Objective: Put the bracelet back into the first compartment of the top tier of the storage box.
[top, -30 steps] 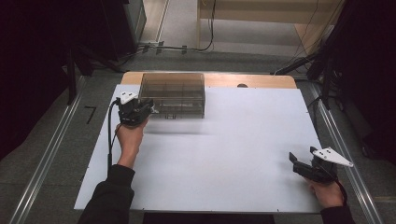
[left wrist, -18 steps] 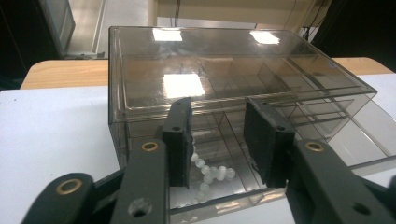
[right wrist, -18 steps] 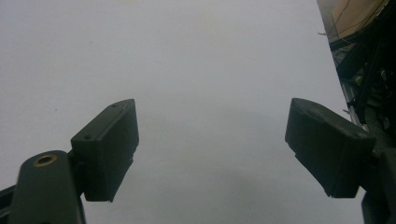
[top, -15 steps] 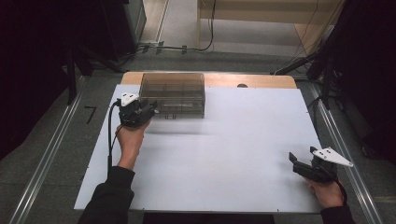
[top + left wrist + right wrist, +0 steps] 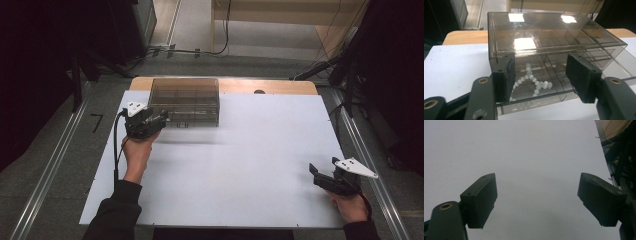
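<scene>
The smoky clear box (image 5: pixel 554 47) sits straight ahead of the left claw (image 5: pixel 544 75), at the far left part of the counter (image 5: pixel 250 165), lid closed and level. Its near wall lies between the two pads, which stand apart from it on either side; the jaws have just been opening, so the claw is fairly wide and presses on nothing. That reads as a release: the box rests on its own base, square to the counter's far edge, and needs no holding. Behind the near wall, in the lower compartment just ahead of the left pad, a string of pale beads (image 5: pixel 534 81) lies in a loose curl, probably a bracelet or short strand, though the tinted wall blurs it. The other compartments farther from the claw look bare.

In the high view the left claw (image 5: pixel 150 121) is level against the box's left front corner (image 5: pixel 186 101). The right claw (image 5: pixel 327 180) is well apart at the near right corner, jaws wide over bare counter (image 5: pixel 531 157), likely parked out of the way.
</scene>
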`<action>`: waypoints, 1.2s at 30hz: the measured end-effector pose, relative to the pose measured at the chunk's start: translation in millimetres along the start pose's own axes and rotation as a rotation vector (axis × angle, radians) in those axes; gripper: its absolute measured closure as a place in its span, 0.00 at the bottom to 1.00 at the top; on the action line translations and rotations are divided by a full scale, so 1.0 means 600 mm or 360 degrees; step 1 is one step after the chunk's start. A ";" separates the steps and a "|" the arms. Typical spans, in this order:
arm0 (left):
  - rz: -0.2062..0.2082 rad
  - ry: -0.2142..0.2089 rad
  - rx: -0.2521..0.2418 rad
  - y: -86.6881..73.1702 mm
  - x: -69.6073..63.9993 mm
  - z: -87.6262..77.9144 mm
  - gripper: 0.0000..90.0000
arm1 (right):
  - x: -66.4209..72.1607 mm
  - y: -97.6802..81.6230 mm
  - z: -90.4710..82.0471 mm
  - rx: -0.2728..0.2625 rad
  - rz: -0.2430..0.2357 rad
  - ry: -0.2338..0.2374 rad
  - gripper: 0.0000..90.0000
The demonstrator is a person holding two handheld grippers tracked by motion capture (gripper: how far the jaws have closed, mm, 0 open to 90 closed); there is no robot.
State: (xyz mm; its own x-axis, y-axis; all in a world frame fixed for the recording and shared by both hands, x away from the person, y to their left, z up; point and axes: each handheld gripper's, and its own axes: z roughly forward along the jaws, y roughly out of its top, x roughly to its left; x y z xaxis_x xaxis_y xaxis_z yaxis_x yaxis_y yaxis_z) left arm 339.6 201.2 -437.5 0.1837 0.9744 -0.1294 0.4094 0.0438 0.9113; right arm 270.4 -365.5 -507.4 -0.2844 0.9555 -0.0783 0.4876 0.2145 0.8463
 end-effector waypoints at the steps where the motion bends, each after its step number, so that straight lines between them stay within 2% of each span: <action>1: 0.0006 0.0002 0.0003 0.000 -0.001 0.000 0.43 | 0.000 0.000 0.000 -0.0001 0.0000 0.0000 0.16; 5: 0.0018 0.0007 0.0016 -0.001 -0.002 -0.003 0.38 | -0.001 0.000 -0.001 -0.0001 -0.0004 -0.0001 0.16; 11: -0.0002 0.0017 0.0019 -0.007 0.002 -0.008 0.32 | 0.000 0.000 -0.001 0.0003 -0.0003 0.0002 0.16; 23: 0.0004 0.0091 -0.0012 -0.026 0.009 -0.037 0.27 | 0.001 0.000 -0.002 0.0000 -0.0006 0.0008 0.16; 36: -0.0005 0.0079 0.0016 -0.043 0.004 -0.048 0.22 | 0.001 0.000 -0.002 -0.0001 -0.0010 0.0008 0.16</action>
State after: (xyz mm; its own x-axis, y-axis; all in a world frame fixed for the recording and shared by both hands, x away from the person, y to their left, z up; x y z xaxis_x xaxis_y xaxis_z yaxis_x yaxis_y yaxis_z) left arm 303.6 208.8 -449.9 0.1376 0.9841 -0.1126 0.4188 0.0453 0.9070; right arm 269.1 -365.0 -506.8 -0.2918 0.9530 -0.0809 0.4852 0.2204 0.8461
